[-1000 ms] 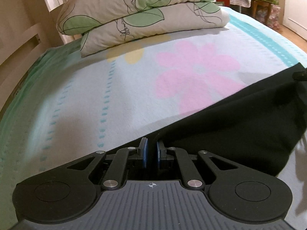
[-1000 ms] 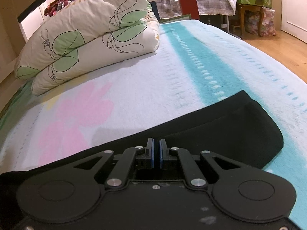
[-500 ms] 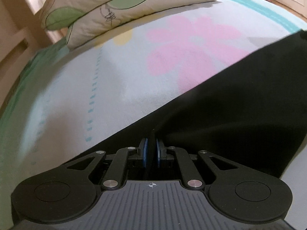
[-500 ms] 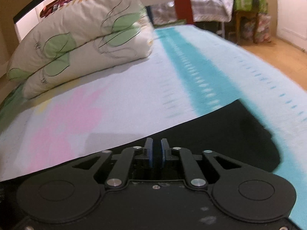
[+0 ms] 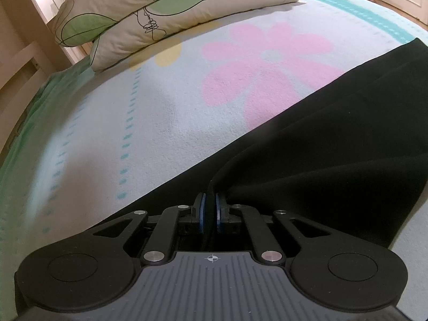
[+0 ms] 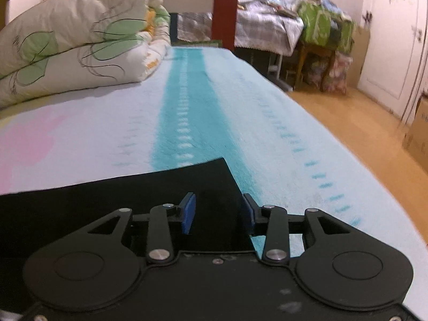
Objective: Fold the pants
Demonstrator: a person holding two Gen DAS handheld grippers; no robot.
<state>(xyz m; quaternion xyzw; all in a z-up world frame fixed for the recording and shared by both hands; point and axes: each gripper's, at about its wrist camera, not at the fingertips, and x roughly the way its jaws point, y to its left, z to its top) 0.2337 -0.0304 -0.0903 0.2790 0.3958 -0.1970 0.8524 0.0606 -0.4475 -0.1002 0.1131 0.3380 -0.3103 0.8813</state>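
Though pinched, black pants (image 5: 334, 147) flat.

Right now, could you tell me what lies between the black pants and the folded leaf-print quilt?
Only bare flower-patterned blanket lies between black pants and quilt, in both views.

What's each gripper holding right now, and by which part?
Left gripper: shut on a raised fold of the black fabric pants. Right gripper: jaws opening, gripping nothing; the pants' corner lies flat between them.
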